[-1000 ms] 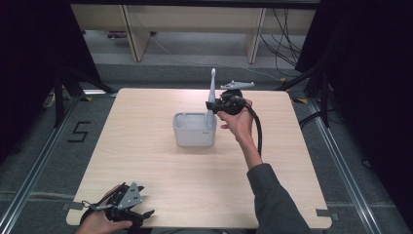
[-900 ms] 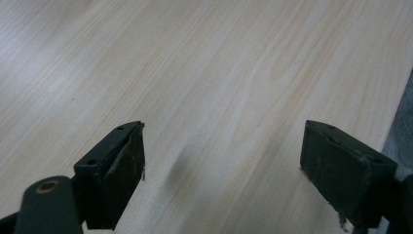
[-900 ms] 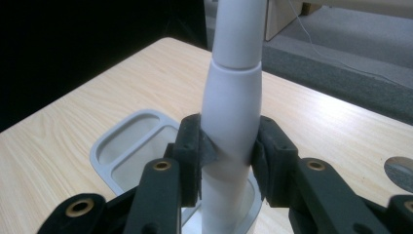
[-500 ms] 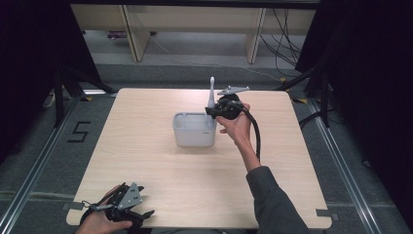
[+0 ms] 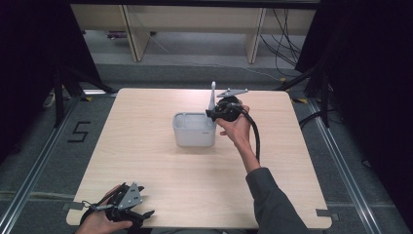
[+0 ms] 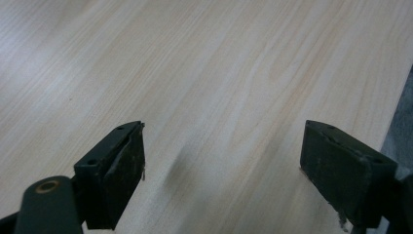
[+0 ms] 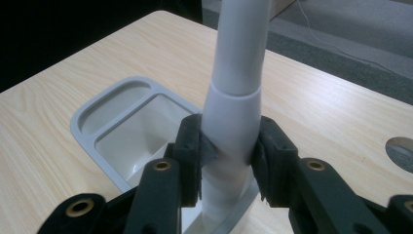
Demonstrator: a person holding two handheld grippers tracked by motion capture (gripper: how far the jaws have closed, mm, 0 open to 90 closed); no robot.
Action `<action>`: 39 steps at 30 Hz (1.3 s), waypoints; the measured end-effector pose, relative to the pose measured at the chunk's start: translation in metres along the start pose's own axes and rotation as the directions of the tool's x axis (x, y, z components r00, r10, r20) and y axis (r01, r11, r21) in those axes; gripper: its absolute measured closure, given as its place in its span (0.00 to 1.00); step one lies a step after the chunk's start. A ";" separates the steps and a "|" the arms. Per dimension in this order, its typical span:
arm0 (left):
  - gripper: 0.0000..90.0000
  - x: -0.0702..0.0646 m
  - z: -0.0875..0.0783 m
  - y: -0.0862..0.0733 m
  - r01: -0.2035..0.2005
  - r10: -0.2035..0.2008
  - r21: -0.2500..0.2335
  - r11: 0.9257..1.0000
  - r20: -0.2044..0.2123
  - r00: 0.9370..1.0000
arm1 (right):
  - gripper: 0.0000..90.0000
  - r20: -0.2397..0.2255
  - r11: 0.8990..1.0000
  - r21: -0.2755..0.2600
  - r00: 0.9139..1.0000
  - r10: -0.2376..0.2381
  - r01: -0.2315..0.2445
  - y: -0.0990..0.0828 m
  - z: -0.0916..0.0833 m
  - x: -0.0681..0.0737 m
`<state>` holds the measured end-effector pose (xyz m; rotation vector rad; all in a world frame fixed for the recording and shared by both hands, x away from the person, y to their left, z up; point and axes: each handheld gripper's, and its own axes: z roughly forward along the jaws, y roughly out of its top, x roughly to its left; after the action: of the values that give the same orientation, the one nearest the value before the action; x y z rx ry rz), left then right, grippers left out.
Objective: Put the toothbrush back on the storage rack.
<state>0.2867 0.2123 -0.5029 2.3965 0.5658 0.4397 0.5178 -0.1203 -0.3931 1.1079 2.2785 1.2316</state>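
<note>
Your right gripper point(image 7: 225, 151) has its two black jaws closed on the thick lower part of a white plastic handle point(image 7: 234, 97), a round tapering stem that stands upright and rises past the top of the right gripper view. In the high view your right gripper point(image 5: 216, 113) sits at the far right corner of a light grey rectangular plastic container point(image 5: 195, 129), with the white handle point(image 5: 212, 95) sticking straight up from that corner. The container point(image 7: 117, 105) has a shallow shelf along one end and a deeper well beside it; the handle's base goes down into the container at the rim nearest your jaws. The container stands on the pale wood-grain table point(image 5: 146, 165), a little toward the far edge and near the middle between the left and right edges.

Your left gripper point(image 5: 127, 209) rests in your left hand point(image 5: 100, 223) at the near left corner of the table. In the left gripper view your left gripper point(image 6: 221, 170) has its jaws spread wide apart over bare table point(image 6: 219, 73), with nothing between them.
</note>
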 end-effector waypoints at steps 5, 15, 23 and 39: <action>0.18 0.000 0.000 0.000 -0.001 0.001 0.000 1.000 0.000 1.000 | 0.74 0.001 1.000 0.007 1.000 0.012 -0.012 -0.004 0.001 -0.001; 0.18 0.000 0.000 0.000 -0.001 0.001 0.000 1.000 -0.001 1.000 | 0.74 0.005 1.000 -0.011 1.000 -0.018 0.018 -0.007 0.006 0.003; 0.18 0.001 0.000 0.000 -0.002 0.002 0.001 1.000 -0.002 1.000 | 0.74 0.008 1.000 0.019 1.000 0.000 0.000 -0.008 0.007 0.004; 0.18 0.000 0.000 0.000 0.000 0.000 0.000 1.000 -0.003 1.000 | 0.77 -0.015 0.999 -0.030 1.000 0.021 -0.022 -0.007 0.002 0.002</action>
<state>0.2870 0.2127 -0.5029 2.3963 0.5669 0.4437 0.5145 -0.1196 -0.4001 1.1194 2.2567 1.2816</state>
